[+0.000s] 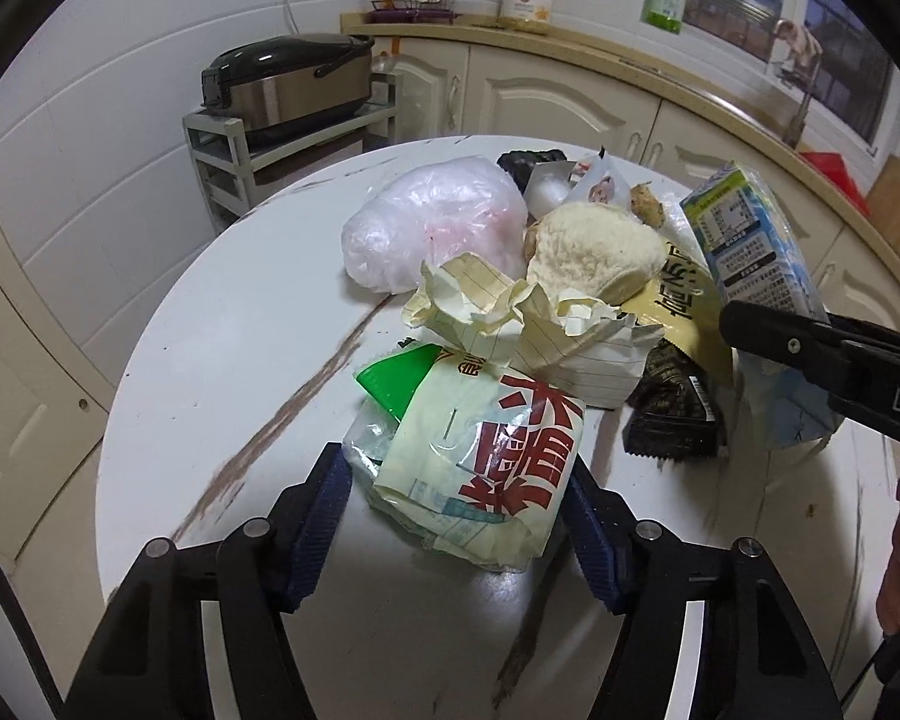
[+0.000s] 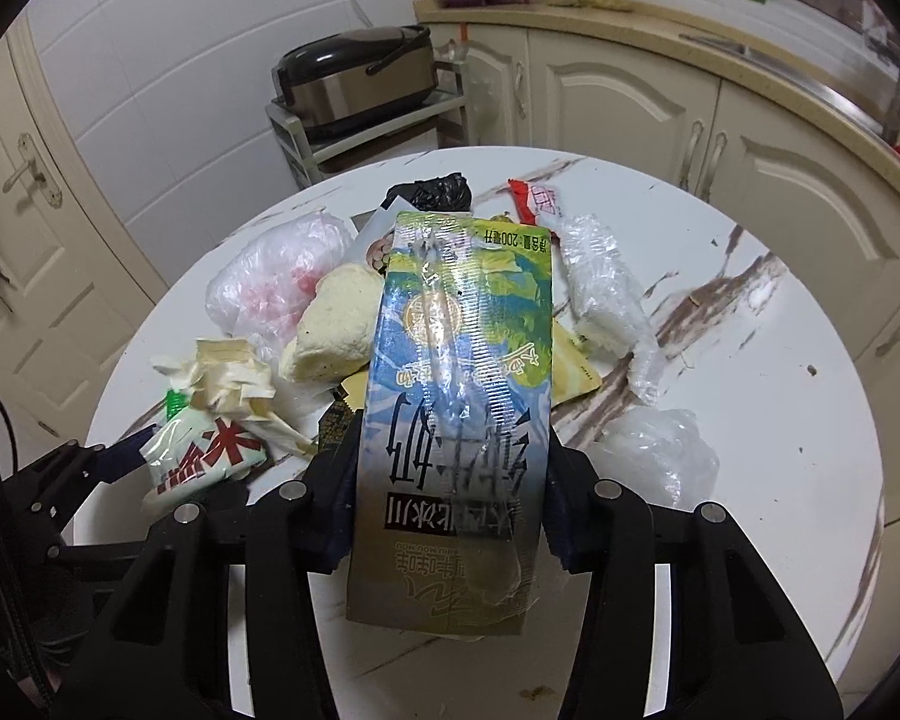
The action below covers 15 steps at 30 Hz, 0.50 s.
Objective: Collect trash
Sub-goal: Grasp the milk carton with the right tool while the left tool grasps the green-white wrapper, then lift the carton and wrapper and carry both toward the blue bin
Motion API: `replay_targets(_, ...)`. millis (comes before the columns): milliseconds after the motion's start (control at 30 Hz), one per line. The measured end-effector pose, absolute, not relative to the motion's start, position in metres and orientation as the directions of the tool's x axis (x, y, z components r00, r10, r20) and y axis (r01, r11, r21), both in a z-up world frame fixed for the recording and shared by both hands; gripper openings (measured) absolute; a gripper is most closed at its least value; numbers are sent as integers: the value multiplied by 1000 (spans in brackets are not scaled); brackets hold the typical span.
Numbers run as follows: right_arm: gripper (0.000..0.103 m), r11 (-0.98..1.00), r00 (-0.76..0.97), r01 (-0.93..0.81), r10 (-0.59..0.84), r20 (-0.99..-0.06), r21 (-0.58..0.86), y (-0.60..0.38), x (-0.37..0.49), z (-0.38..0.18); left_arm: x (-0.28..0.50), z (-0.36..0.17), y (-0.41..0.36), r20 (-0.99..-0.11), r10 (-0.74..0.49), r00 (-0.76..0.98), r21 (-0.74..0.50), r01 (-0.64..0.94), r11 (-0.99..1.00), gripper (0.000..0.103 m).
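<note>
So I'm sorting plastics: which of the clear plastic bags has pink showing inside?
The puffy bag on the left of the pile, beside the bread chunk; the crumpled bags on the right look plain clear.

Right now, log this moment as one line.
left tool: shut on pale wrapper | right tool: shut on milk carton | table: trash remains

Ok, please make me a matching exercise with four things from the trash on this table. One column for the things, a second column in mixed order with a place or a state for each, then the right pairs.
Things
1. milk carton
2. packet with red characters
3. bread piece
4. black bag

Place or state
A. at the far edge of the pile
B. between the left gripper's fingers
C. clamped by the right gripper
D. bare, pale, beside the pink-white plastic bag

Pairs: 1-C, 2-B, 3-D, 4-A
</note>
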State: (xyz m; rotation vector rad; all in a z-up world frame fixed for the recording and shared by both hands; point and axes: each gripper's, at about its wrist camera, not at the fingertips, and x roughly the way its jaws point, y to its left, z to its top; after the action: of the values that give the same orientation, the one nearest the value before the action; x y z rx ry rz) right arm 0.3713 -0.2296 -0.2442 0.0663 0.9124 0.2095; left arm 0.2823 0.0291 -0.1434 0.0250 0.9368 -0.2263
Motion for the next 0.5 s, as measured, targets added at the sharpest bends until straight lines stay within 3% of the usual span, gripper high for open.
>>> replay_targets(500,46,962,640,-166,272,-719,216,-252,342,-222,230,-114,45,-750,-201,630,-119,171,978,62)
